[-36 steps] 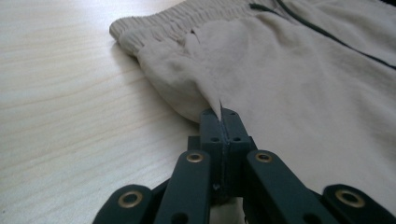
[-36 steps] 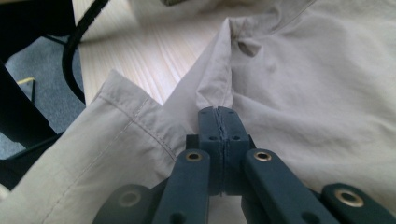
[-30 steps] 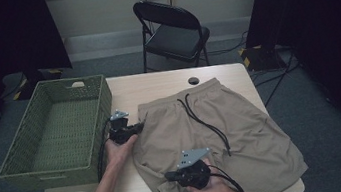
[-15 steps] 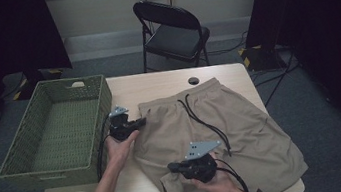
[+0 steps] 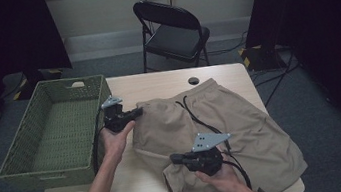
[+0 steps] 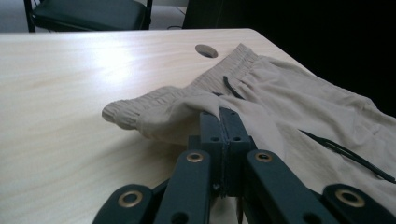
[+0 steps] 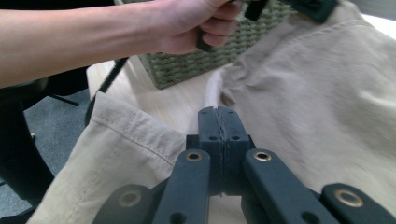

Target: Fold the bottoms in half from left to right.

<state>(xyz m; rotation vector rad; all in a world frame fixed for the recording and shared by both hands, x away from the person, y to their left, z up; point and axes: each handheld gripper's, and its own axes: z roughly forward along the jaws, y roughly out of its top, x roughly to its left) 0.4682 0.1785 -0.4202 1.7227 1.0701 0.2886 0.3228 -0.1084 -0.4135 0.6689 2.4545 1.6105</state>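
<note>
Beige shorts (image 5: pixel 242 121) with a black drawstring (image 5: pixel 196 115) lie spread over the right half of the wooden table (image 5: pixel 157 85). My left gripper (image 5: pixel 136 112) is shut on the near-left waistband corner and holds it lifted off the table; the left gripper view has the gathered waistband (image 6: pixel 154 109) pinched at the jaw tips (image 6: pixel 219 114). My right gripper (image 5: pixel 175 160) is shut on the hem edge of the near leg, which is raised and bunched. In the right gripper view, the fabric (image 7: pixel 317 84) runs past both sides of the closed tips (image 7: pixel 218 116).
An empty green woven basket (image 5: pixel 16 163) stands on the table's left side, close to my left hand (image 7: pixel 187 28). A round cable hole (image 5: pixel 193 80) sits near the far edge. A black folding chair (image 5: pixel 174 30) stands beyond the table.
Both grippers have risen with the fabric in them. The waistband corner and the leg hem now hang higher above the table, and the right gripper has drifted slightly right.
</note>
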